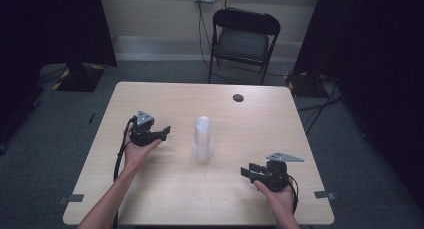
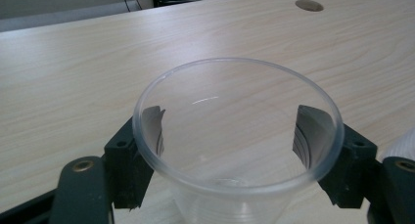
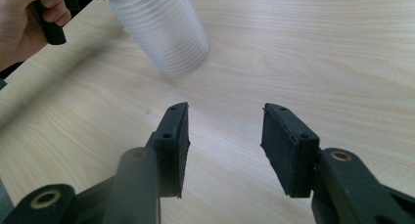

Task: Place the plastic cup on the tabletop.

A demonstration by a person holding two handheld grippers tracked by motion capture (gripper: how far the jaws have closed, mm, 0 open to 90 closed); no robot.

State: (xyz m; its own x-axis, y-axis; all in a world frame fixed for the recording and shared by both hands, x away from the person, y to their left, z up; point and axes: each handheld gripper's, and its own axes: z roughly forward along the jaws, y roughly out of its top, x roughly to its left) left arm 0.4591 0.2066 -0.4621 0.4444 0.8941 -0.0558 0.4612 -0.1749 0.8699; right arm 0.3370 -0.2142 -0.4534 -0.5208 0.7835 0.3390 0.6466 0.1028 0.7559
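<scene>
A clear plastic cup (image 2: 235,182) sits mouth-up between the jaws of my left gripper (image 2: 230,131). Both pads show through its wall just under the rim and press on its sides. In the high view the left gripper (image 1: 164,132) is at the table's left, pointing right toward a tall stack of clear cups (image 1: 202,139) that stands upright mid-table. My right gripper (image 1: 248,170) is near the front right, pointing left, open with nothing between its jaws. From the right gripper (image 3: 225,131) view the stack of cups (image 3: 164,33) stands just ahead, apart from the jaws.
The light wooden table (image 1: 260,124) has a round cable hole (image 1: 238,97) near its far edge. A black folding chair (image 1: 243,36) stands behind the table. Dark curtains hang on both sides, and cables lie on the floor at the right.
</scene>
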